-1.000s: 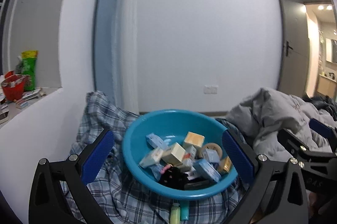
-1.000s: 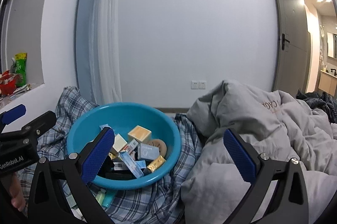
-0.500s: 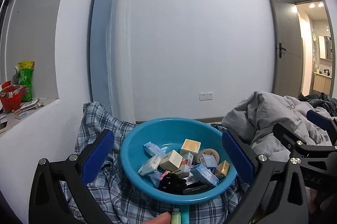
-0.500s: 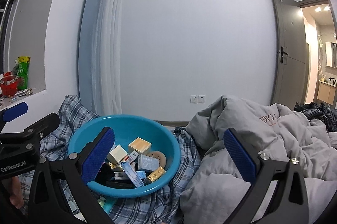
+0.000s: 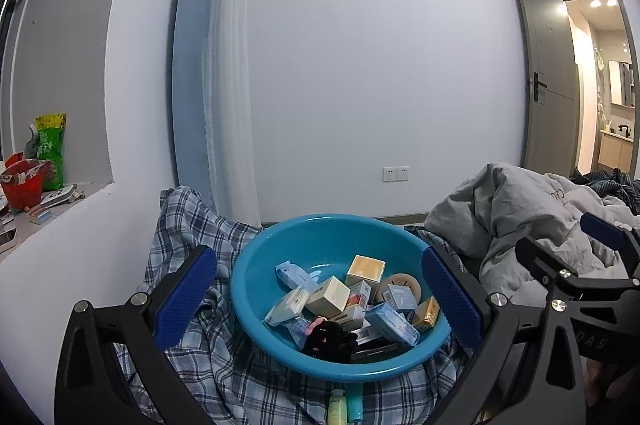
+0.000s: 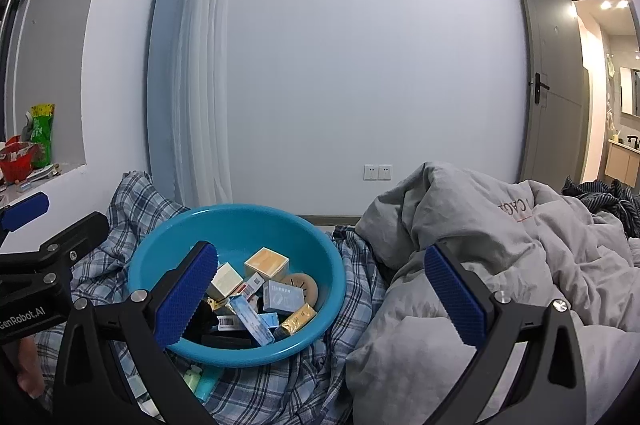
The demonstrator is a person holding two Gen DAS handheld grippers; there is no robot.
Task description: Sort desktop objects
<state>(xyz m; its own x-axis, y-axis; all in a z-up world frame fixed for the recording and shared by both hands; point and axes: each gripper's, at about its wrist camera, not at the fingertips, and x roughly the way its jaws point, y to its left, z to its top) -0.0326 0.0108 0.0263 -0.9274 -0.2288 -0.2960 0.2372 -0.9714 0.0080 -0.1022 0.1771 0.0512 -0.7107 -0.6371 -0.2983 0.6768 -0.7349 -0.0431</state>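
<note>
Right now both tools hang above the bed with nothing between their pads: the left gripper (image 5: 318, 295) has its jaws spread wide, framing the blue basin (image 5: 260, 257) from 9 to 3 o'clock, and the right gripper (image 6: 320, 289) is just as wide, its left pad over the basin's near rim and its right pad over the grey duvet (image 6: 520, 265).

The things to sort lie heaped in the basin, which sits on a plaid cloth (image 5: 192, 225). I judge the step in hand to be choosing and reaching for a first item. To do it well I would take something lying on top and free at its sides. The cream box (image 5: 333, 295) near the middle looks best for the left tool, with the orange-topped box (image 5: 366, 267) at its 1 o'clock as a second choice. I would narrow the jaws before descending so the pads clear the rim, come straight down, and close across the box's flat faces. The soft bedding may let the basin tip if I push on its wall.

Much is hard to read. The black plush thing (image 5: 326, 335) at the basin's 6 o'clock hides whatever lies beneath. Box labels are too small to make out. Two small tubes (image 5: 344, 403) below the basin are cut off by the frame edge. Where sorted items should go, I cannot see.
</note>
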